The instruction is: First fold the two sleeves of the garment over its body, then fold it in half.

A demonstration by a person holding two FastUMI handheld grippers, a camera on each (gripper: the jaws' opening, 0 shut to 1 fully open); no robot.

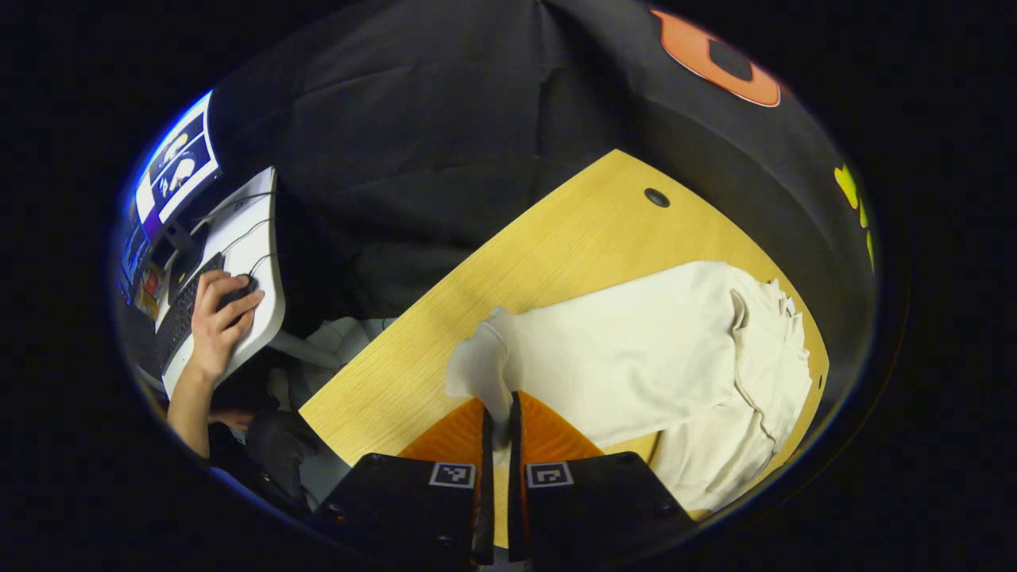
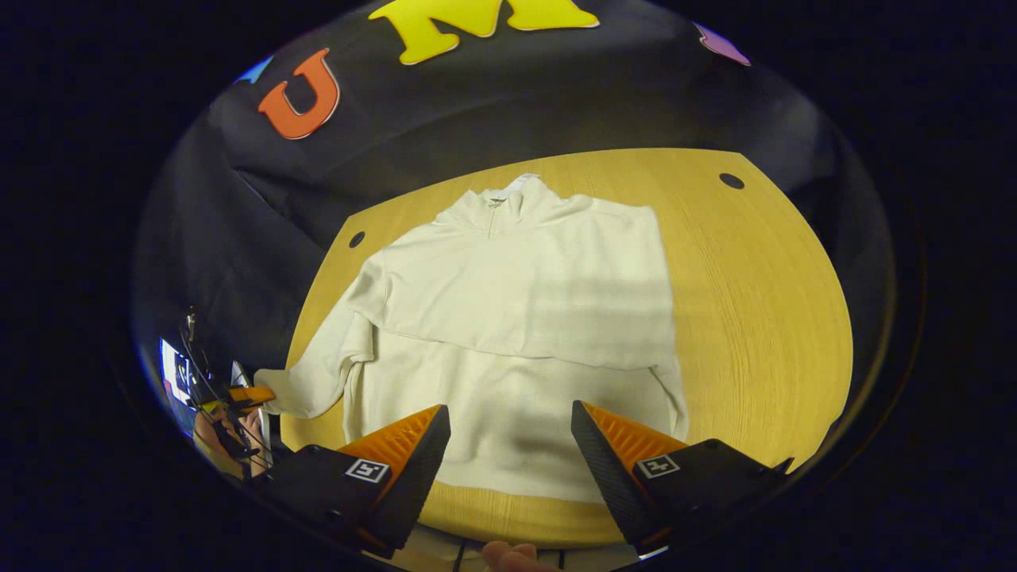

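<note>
Left tool (image 1: 499, 429): fingers nearly together at the bottom of the left gripper view, clenched on the cuff of the garment's sleeve (image 1: 485, 369), which stands up between them.
Left tool, seen from afar: in the right gripper view it sits at the far left edge (image 2: 253, 395), at the tip of the same sleeve (image 2: 314, 381).
Right tool (image 2: 508, 445): released, its two fingers spread wide apart and holding nothing, hovering over the near hem of the garment.
Garment (image 2: 516, 334): cream pullover lying flat on the counter (image 2: 755, 318), directly ahead of the right tool, collar at the far end, hem nearest that tool.
Folded sleeve (image 2: 540, 310): already laid across the chest, ahead of the right tool.
Other sleeve: stretched out sideways from the body toward the left tool, beyond the counter's edge.
Garment in left gripper view (image 1: 675, 349): spreads ahead and to the right of the left tool, bunched at its far right side.
Counter (image 1: 556, 246): pale wood, with a small dark hole (image 1: 656, 197) far ahead of the left tool.
Side desk: white surface (image 1: 258, 262) far left of the left tool, a person's hand (image 1: 218, 318) resting on a mouse beside a keyboard (image 1: 181, 314).
</note>
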